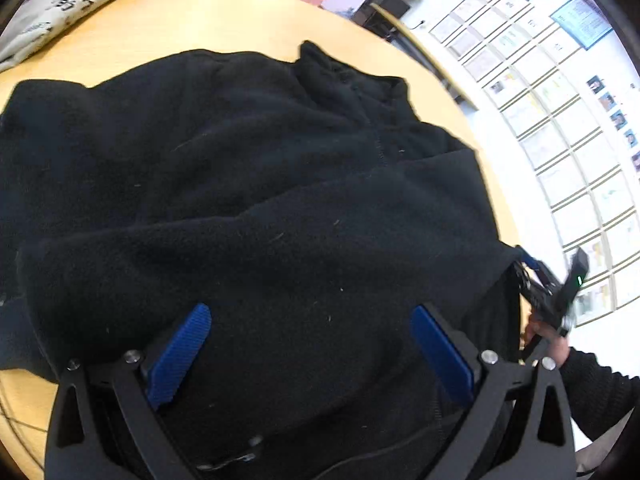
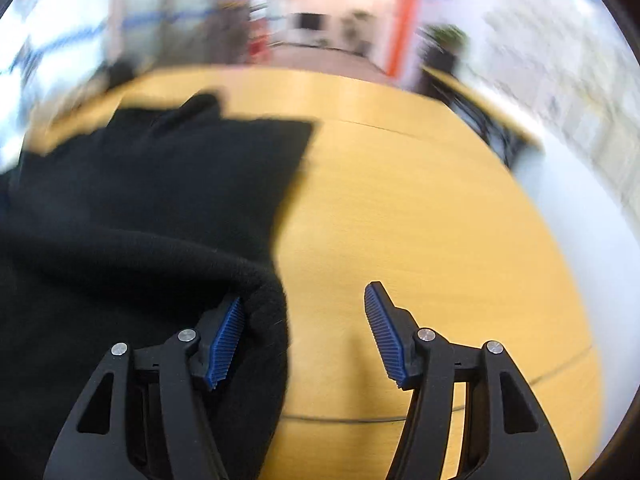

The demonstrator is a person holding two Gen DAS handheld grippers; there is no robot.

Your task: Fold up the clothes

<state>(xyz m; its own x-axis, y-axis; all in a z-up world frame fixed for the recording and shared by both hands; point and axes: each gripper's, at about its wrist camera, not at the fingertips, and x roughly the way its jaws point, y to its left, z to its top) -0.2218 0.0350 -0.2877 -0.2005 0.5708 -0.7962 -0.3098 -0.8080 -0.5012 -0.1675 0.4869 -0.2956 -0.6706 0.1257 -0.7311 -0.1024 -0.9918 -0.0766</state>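
On wood table (image 2: 400, 200), black fleece (image 1: 240, 200), both grippers (image 1: 312, 344) (image 2: 304, 332) spread apart

Both grippers are matte black frames with triangular cut-outs and silver round screw heads at the finger pivots. The left gripper (image 1: 311, 350) and right gripper (image 2: 304, 334) carry ribbed blue pads (image 2: 385, 334). The person wears a black ribbed knit sleeve (image 1: 600, 396).

one black fleece (image 1: 248, 208), one cream garment (image 1: 60, 8), two claws

black fleece jacket (image 1: 248, 200), rumpled, spread on table (image 1: 200, 12)
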